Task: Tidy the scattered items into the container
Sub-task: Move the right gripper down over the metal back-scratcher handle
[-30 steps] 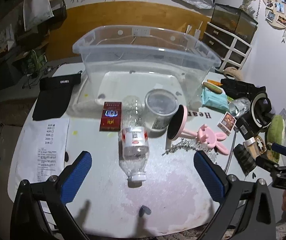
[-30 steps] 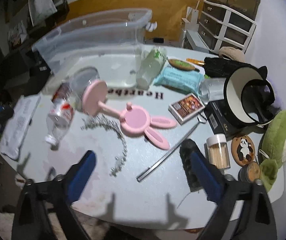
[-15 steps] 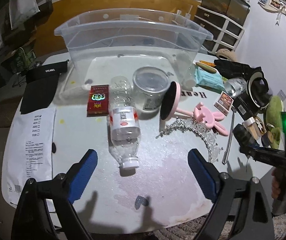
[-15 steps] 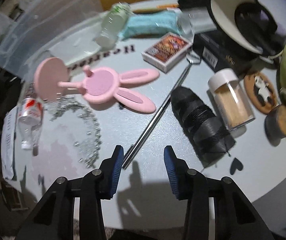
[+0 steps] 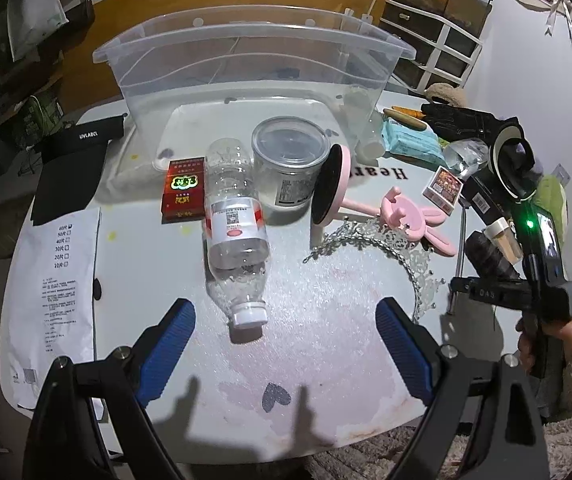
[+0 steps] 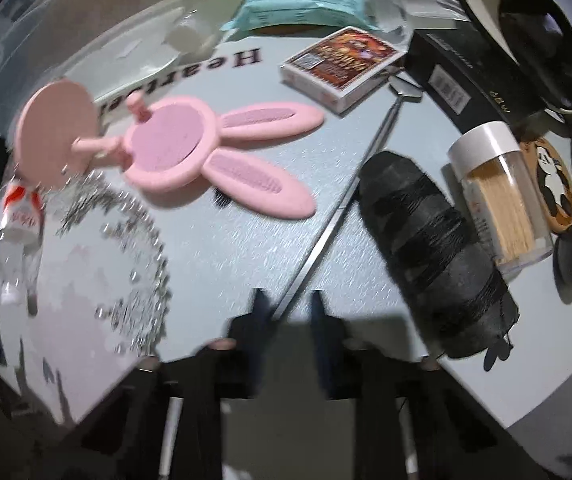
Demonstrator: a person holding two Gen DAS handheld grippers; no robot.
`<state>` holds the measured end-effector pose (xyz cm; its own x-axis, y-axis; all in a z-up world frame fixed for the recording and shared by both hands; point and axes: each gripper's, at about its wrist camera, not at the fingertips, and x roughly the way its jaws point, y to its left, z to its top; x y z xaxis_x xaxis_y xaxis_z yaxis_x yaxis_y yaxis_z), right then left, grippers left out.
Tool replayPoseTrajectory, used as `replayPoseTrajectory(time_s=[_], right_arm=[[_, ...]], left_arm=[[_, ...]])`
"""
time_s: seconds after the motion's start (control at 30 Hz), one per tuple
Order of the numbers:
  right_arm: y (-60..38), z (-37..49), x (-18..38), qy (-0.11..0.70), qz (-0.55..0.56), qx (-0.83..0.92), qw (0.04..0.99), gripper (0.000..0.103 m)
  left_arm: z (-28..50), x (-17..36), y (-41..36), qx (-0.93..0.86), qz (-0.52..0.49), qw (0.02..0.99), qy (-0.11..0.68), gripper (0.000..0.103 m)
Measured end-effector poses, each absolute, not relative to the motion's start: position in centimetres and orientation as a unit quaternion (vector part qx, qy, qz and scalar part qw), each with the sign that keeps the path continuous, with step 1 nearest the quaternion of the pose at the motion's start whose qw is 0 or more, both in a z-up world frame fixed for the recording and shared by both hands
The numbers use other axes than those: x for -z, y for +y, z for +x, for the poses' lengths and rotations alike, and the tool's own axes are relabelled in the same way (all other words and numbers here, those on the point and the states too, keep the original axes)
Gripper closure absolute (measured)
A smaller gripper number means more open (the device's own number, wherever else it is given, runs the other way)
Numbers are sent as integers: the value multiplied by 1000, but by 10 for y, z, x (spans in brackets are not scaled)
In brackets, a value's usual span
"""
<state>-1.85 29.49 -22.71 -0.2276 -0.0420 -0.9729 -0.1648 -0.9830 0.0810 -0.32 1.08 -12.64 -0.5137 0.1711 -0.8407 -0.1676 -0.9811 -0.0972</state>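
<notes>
Jaws of the right gripper (image 6: 286,312) narrowed to a small gap astride the near end of the metal rod (image 6: 342,204), not clearly pinching yet; left gripper (image 5: 282,344) spread wide, empty, hovering over the bench (image 5: 326,380). Judgement: centre the thin, slippery rod between the pads, close fully, lift level. Rod lies flat between pink bunny mirror (image 6: 190,152) and black spool (image 6: 430,256). Clear container (image 5: 254,64) stands at the back, well apart.
</notes>
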Motion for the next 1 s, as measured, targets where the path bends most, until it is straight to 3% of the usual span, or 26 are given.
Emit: replayPoseTrajectory(time_s=[0.4, 0.6, 0.87, 1.0], right_arm=[[305, 62, 213, 77, -649, -757, -6, 93], [303, 106, 206, 9, -663, -747, -46, 93], [334, 130, 181, 86, -632, -768, -61, 93], [318, 121, 181, 57, -629, -772, -73, 93]], left_arm=[[-4, 127, 23, -867, -483, 126, 4, 12], [-5, 125, 38, -864, -479, 153, 20, 12], [-3, 126, 52, -861, -478, 168, 33, 12], [-2, 126, 55, -860, -480, 168, 37, 12]])
